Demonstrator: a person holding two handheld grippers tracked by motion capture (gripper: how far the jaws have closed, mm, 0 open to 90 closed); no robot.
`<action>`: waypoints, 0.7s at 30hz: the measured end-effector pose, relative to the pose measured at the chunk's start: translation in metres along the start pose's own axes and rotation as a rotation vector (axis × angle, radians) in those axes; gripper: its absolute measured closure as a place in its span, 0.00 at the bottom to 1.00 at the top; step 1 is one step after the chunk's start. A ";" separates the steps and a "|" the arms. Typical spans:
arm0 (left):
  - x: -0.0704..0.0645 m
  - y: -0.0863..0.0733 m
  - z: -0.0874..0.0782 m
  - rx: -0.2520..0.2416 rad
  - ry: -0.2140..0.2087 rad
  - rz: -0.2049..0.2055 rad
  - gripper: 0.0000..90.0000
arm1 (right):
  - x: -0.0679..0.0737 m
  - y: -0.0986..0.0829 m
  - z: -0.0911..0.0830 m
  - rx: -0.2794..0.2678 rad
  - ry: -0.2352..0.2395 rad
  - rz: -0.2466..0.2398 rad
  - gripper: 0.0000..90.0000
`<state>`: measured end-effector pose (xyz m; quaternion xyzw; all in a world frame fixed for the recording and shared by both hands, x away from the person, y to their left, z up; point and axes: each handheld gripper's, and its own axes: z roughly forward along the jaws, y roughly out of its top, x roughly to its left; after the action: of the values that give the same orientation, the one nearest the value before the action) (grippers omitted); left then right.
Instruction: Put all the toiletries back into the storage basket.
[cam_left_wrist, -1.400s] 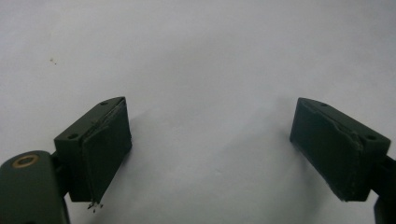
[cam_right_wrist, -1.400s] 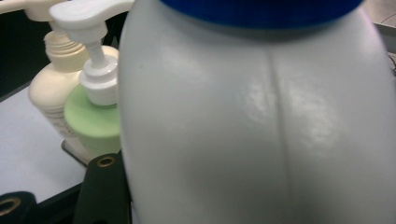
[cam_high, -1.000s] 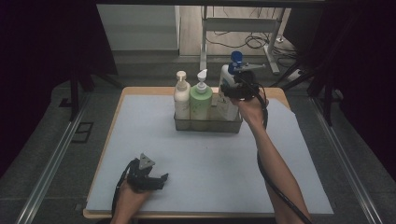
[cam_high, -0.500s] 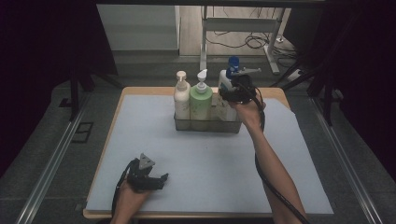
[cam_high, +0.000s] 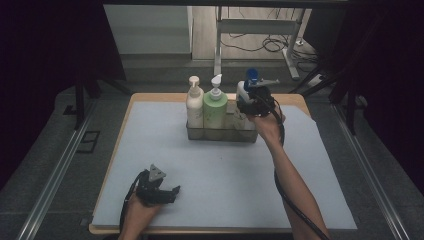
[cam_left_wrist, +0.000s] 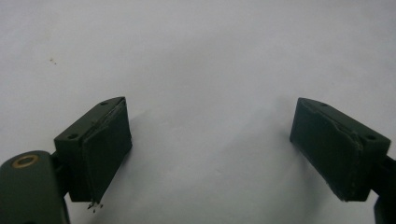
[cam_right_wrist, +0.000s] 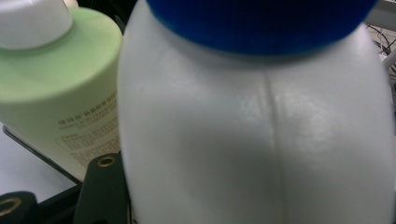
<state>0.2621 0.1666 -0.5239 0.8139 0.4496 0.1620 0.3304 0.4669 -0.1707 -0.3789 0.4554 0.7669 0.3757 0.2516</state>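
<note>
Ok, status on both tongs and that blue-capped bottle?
Left tongs open, idle on the mat. Right tongs at the blue-capped bottle in the caddy; grip unclear. Green bottle close alongside.

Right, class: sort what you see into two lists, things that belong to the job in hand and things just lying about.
In the job:
- white bottle with blue cap
- right gripper, against that bottle
- grey caddy holding the bottles

Lying about:
- green pump bottle
- cream pump bottle
- left gripper, open over the mat

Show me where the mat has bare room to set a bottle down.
Bare mat lies between the tray and the left gripper, and along both sides of the tray. The tray itself is crowded with three bottles, the right gripper at the white one.
</note>
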 end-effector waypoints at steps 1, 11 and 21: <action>0.000 0.000 0.000 0.000 0.000 0.000 0.13 | 0.000 -0.001 0.001 0.003 -0.002 -0.001 0.45; 0.000 0.000 0.000 0.001 -0.002 0.002 0.13 | -0.003 -0.017 0.011 0.031 0.009 0.018 0.44; 0.000 0.000 0.000 -0.001 -0.002 -0.001 0.13 | -0.003 -0.014 0.014 0.055 0.007 0.017 0.44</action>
<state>0.2621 0.1665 -0.5240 0.8137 0.4495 0.1613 0.3314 0.4711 -0.1726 -0.3977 0.4672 0.7739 0.3584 0.2331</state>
